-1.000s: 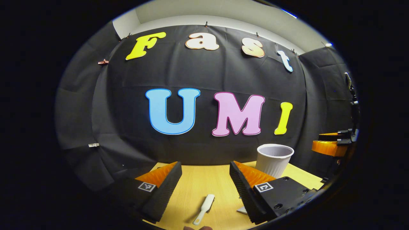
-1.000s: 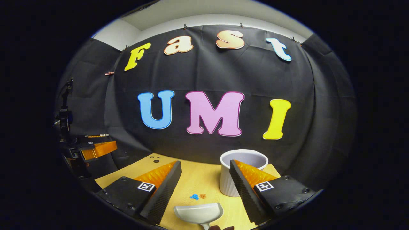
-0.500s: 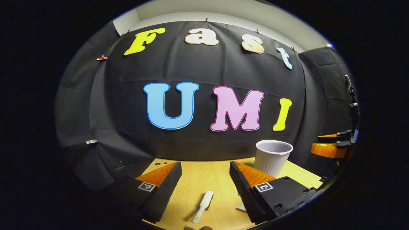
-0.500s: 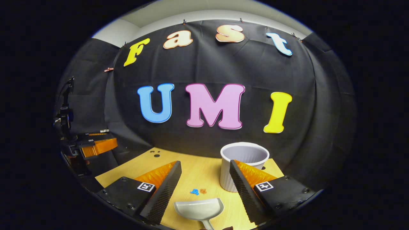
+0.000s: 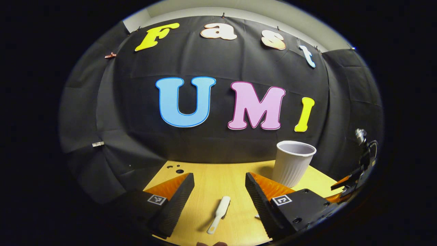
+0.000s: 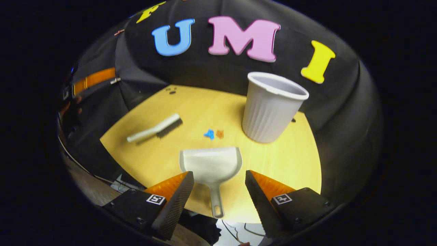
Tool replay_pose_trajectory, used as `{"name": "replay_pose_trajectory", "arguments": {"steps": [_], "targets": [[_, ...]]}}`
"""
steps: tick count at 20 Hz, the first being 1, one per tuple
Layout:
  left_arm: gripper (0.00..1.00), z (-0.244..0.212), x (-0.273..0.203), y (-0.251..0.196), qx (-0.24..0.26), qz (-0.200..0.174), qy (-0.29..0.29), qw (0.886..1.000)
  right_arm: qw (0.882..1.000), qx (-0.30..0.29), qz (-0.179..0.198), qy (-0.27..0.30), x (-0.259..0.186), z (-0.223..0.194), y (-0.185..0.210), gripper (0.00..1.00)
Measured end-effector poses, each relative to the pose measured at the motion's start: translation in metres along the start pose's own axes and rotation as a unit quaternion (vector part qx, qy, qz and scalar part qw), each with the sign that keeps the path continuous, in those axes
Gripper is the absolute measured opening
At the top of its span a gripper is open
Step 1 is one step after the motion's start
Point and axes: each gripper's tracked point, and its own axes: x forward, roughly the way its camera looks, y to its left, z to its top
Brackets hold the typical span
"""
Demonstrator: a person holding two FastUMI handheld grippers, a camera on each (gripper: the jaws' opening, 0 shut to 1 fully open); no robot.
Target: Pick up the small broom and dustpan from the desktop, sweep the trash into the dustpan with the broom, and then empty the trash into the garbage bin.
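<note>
Dustpan [image 6: 211, 164] lies low in the frame's centre on the table [image 6: 293, 160], its handle between the spread right tongs [image 6: 219, 191]; lower squarely and pinch the handle. Left tongs [image 5: 219, 201], also spread, straddle the broom [image 5: 218, 213].

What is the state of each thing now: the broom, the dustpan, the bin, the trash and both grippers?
White small broom with dark bristles: lying on the wooden desktop, not held.
Grey plastic dustpan: flat on the desktop, untouched, handle towards the right gripper.
White ribbed garbage bin: upright, open.
Blue and orange trash bits: on the desktop, unswept.
Left gripper: open, holding nothing.
Right gripper: open, holding nothing.
</note>
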Motion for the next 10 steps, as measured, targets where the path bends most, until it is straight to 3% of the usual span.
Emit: {"name": "replay_pose_trajectory", "arguments": {"steps": [5,10], "targets": [[0.96,-0.012,0.0,0.002,0.007,0.006,0.013,1.0,0.994,-0.013,0.007,0.108,0.059,-0.066,0.0,0.97],[0.96,-0.016,0.0,0.001,0.007,0.011,0.021,1.0,0.987,-0.024,0.019,0.158,0.107,-0.083,0.012,0.91]]}}
